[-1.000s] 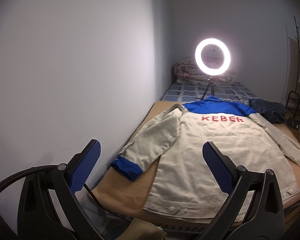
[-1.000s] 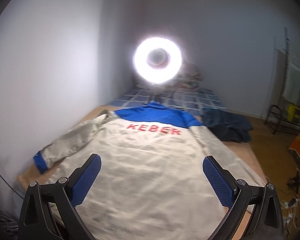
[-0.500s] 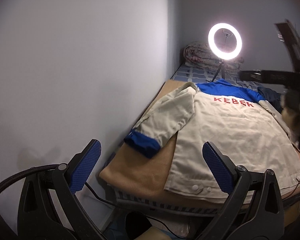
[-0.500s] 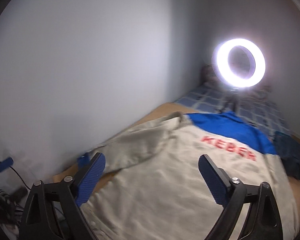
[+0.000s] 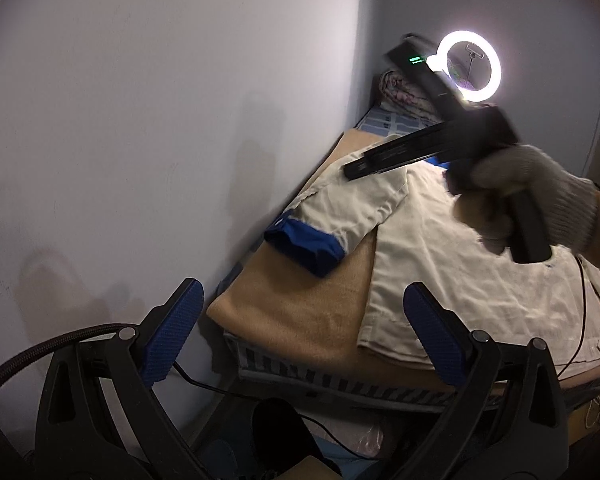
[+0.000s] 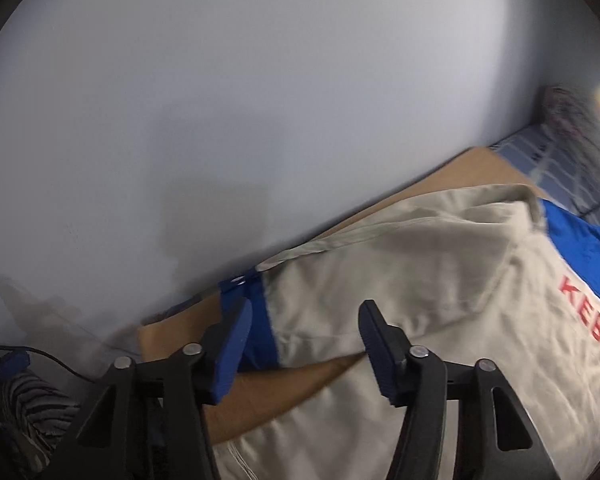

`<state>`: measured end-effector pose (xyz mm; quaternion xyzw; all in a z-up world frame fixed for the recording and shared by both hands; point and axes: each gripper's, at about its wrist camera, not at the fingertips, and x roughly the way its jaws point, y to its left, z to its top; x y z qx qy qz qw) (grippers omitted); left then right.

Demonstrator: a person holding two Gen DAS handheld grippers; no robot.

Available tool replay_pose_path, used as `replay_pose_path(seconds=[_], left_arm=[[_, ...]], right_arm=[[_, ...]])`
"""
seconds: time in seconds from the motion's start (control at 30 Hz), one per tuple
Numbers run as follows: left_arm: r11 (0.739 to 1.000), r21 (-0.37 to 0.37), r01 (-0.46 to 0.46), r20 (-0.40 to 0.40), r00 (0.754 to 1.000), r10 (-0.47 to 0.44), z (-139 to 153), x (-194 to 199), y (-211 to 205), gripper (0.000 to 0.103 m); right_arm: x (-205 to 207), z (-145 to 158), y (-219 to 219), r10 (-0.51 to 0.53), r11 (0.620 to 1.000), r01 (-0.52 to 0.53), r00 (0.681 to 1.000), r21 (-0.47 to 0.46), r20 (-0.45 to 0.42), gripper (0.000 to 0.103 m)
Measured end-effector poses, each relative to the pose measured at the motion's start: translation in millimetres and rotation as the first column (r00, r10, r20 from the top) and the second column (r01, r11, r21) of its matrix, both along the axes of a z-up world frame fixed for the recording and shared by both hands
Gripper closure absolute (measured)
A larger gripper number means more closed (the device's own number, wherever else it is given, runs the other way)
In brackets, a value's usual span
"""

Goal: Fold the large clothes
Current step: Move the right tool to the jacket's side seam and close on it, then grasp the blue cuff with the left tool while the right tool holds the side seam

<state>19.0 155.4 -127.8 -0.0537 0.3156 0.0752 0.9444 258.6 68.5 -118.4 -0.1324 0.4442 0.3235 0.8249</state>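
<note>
A plain pale wall (image 5: pixel 160 120) runs along the left edge of a bed (image 5: pixel 300 312) covered with a tan blanket; a lit ring lamp (image 5: pixel 469 66) stands at the far end, with a rolled quilt (image 5: pixel 400 94) in the far left corner.

The jacket (image 5: pixel 460 264) lies back-up and spread flat on the blanket, hem at the near edge, blue yoke toward the far end. Red lettering reads across the upper back in the right wrist view. Its left sleeve (image 5: pixel 340 212) angles out toward the wall edge, and the blue cuff (image 5: pixel 306 246) rests on the blanket near the wall.

Left gripper (image 5: pixel 296 340): fingers spread wide, holding nothing, off the near left corner of the bed and well apart from the cloth.

Right gripper (image 6: pixel 306 340): fingers spread, nothing between them, poised just above the sleeve next to the cuff. Contact cannot be confirmed. The left wrist view shows it held in a gloved hand (image 5: pixel 528 196) over the shoulder area; that part is motion-blurred.

Assessment of handling: the cloth appears to be a woven workwear fabric, light to moderate in weight, soft and limp, not fragile and not slippery against the blanket. It will likely sag and drag when lifted from one point. The cuff, being doubled and stitched, looks the firmest hold for bringing the sleeve across the back; the shoulder seam and hem corners are the next sound points. A pinch should take both layers, or the sleeve may twist.
</note>
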Motion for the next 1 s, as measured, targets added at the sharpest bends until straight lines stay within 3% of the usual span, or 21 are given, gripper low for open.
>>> replay_pose_path(seconds=[0.13,0.23,0.33,0.47,0.67,0.77,0.87,0.9,0.93,1.0], left_arm=[[1.0,-0.014,-0.003,-0.028,1.0,0.002,-10,2,9,0.001],[1.0,-0.025,-0.003,-0.046,0.999,0.002,-16,3,14,0.001],[1.0,-0.026,0.0,-0.052,0.999,-0.002,-20,5,17,0.001],[0.999,-0.033,0.004,-0.065,0.998,-0.006,-25,7,21,0.001],[0.999,-0.047,0.009,-0.056,0.998,-0.011,-24,9,22,0.001],[0.999,-0.05,0.006,-0.051,0.999,-0.009,-22,9,21,0.001],[0.998,-0.055,0.002,-0.048,0.999,-0.005,-20,9,20,0.001],[0.999,-0.055,0.0,-0.048,0.999,-0.003,-19,10,20,0.001],[0.998,-0.055,-0.001,-0.05,0.999,-0.002,-18,12,19,0.001],[0.998,-0.066,0.0,-0.054,0.999,-0.003,-16,15,20,0.001]], right_arm=[[9,-34,34,0.061,0.997,-0.064,0.995,-0.038,-0.08,0.05],[24,-57,35,-0.058,0.998,0.056,0.982,-0.017,-0.177,0.048],[35,-74,16,-0.182,0.98,0.197,0.947,0.03,-0.265,0.048],[36,-95,-14,-0.309,0.942,0.334,0.896,0.024,-0.32,0.048],[39,-126,-45,-0.375,0.884,0.461,0.797,0.075,-0.474,0.047],[47,-137,-51,-0.388,0.863,0.495,0.775,0.098,-0.499,0.048],[50,-138,-52,-0.38,0.859,0.498,0.773,0.115,-0.509,0.078],[52,-138,-54,-0.365,0.859,0.495,0.769,0.129,-0.524,0.093],[52,-137,-56,-0.35,0.858,0.493,0.766,0.144,-0.539,0.1],[52,-130,-65,-0.328,0.85,0.495,0.767,0.182,-0.552,0.101]])
